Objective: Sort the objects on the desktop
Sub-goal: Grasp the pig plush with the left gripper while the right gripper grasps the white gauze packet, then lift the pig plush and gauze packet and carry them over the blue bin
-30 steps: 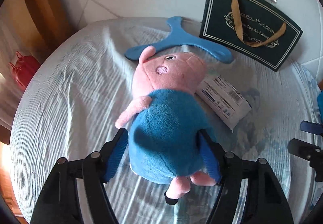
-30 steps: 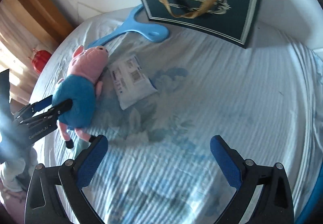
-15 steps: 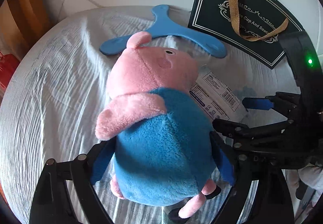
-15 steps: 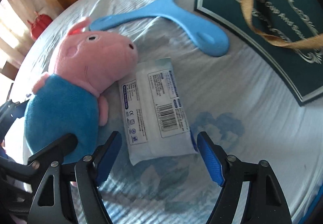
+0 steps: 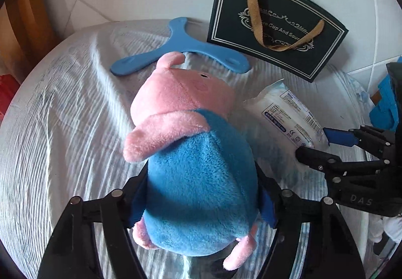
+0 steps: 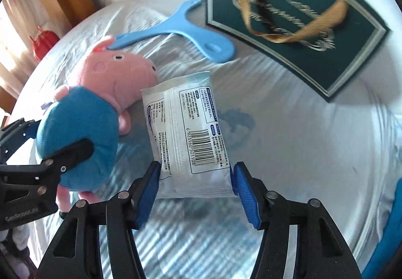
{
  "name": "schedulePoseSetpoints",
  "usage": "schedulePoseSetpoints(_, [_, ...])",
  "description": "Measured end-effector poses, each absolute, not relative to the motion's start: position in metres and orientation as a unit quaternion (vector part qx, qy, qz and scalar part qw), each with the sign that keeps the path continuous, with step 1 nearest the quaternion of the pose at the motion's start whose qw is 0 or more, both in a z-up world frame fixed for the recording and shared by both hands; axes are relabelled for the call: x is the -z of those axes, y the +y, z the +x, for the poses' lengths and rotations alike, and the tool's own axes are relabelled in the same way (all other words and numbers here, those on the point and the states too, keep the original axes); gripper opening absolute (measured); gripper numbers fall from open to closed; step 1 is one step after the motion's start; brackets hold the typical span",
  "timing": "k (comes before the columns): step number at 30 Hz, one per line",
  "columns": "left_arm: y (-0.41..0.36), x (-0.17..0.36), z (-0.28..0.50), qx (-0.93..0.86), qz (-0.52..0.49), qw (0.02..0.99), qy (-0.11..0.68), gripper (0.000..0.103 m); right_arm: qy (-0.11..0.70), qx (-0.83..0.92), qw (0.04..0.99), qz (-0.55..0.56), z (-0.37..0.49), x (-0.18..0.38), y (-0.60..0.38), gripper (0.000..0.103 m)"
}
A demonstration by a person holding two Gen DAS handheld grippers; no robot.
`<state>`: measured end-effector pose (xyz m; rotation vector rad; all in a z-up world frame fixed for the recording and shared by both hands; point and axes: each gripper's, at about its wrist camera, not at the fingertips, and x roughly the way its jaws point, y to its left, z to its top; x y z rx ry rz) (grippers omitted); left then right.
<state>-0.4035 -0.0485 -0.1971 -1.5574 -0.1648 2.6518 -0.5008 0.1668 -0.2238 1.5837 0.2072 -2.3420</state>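
My left gripper (image 5: pixel 201 201) is shut on the blue body of a pink pig plush toy (image 5: pixel 198 178) and holds it lifted off the white cloth. The plush also shows in the right wrist view (image 6: pixel 83 128). My right gripper (image 6: pixel 196 183) is shut on the near end of a white sealed packet with a barcode (image 6: pixel 186 133) and holds it raised above the cloth. The packet (image 5: pixel 289 113) and the right gripper's fingers (image 5: pixel 339 138) show at the right of the left wrist view.
A blue three-armed boomerang (image 5: pixel 181 53) lies flat at the back of the round, cloth-covered table (image 5: pixel 62 115). A dark green gift bag with tan handles (image 5: pixel 276 25) stands behind it against the white wall. A red object (image 6: pixel 44 45) sits beyond the table's left edge.
The left gripper lifted the plush off the cloth. The right gripper moved in from the right, closed on the packet and raised it.
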Motion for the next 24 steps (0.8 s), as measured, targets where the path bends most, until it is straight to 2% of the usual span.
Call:
schedulePoseSetpoints(9, [-0.017, 0.126, -0.349, -0.890, -0.449, 0.063, -0.042, 0.071, 0.035, 0.860, 0.124, 0.494, -0.449, 0.149, 0.204, 0.059])
schedulePoseSetpoints(24, [0.077, -0.040, -0.245, -0.945, -0.292, 0.147, 0.003, 0.071, 0.011, 0.938, 0.036, 0.345, -0.297, -0.014, 0.267, 0.059])
